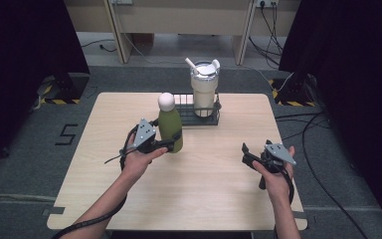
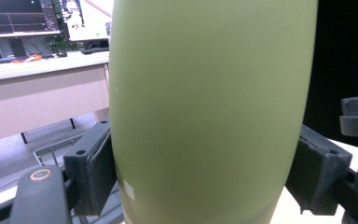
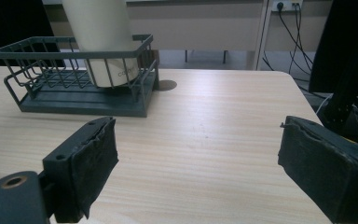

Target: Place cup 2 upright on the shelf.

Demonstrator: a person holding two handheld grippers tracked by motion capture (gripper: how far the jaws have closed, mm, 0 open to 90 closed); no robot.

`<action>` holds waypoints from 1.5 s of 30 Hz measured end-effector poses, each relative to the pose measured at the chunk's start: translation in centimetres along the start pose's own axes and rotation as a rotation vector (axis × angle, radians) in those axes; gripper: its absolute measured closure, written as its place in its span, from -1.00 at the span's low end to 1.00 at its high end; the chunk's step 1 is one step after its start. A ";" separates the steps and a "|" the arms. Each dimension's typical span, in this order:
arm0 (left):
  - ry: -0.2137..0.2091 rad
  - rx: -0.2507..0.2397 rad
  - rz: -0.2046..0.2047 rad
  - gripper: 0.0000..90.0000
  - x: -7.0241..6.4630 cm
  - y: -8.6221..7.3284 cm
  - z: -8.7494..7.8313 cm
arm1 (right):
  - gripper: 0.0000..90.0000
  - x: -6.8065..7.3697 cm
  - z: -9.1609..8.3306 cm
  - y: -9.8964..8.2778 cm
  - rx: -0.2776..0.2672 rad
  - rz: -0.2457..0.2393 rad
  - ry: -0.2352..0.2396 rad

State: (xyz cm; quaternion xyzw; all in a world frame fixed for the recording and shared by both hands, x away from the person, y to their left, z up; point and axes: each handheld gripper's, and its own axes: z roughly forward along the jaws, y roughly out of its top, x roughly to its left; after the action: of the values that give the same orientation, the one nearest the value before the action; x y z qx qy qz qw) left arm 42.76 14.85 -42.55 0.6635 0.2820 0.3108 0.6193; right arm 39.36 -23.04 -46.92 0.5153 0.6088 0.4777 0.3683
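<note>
While left hand [image 1: 138, 157] grips green bottle [image 1: 170, 127] upright, right hand [image 1: 274, 172] low, fingers apart.

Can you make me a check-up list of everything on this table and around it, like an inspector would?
Surface: pale wooden table, bare apart from the things below.
Job's things: green bottle with a cream cap, upright; dark wire basket at the far edge, holding a cream tumbler with a straw.
Clutter: nothing seen.
Grippers: left gripper shut on the green bottle, pads against both sides; right gripper open, nothing between its jaws.
Cables: one trails from the left gripper along the forearm; more lie on the floor at the right.
Surroundings: grey carpet, black curtains at both sides, a desk behind.
</note>
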 end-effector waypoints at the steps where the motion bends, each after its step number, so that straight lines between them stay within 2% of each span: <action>1: 0.003 -0.001 -0.001 -0.55 0.1 0.1 0.1 | -0.74 0.0 0.0 0.0 0.000 0.000 0.000; 18: 0.056 -0.014 -0.003 -0.55 2.0 1.2 1.7 | -0.74 0.0 0.0 -0.1 0.003 0.002 0.003; 36: 0.081 -0.018 -0.003 -0.55 3.0 1.7 3.3 | -0.73 -0.2 0.1 -0.3 0.009 0.007 0.001; 45: 0.104 -0.030 -0.003 -0.55 3.8 2.5 4.1 | -0.73 -0.2 0.1 -0.4 0.012 0.008 0.002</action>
State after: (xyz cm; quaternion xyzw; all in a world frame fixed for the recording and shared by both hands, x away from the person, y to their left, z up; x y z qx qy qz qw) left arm 48.32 14.89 -39.94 0.6368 0.3100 0.3480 0.6142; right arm 39.41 -23.25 -47.31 0.5193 0.6099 0.4760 0.3630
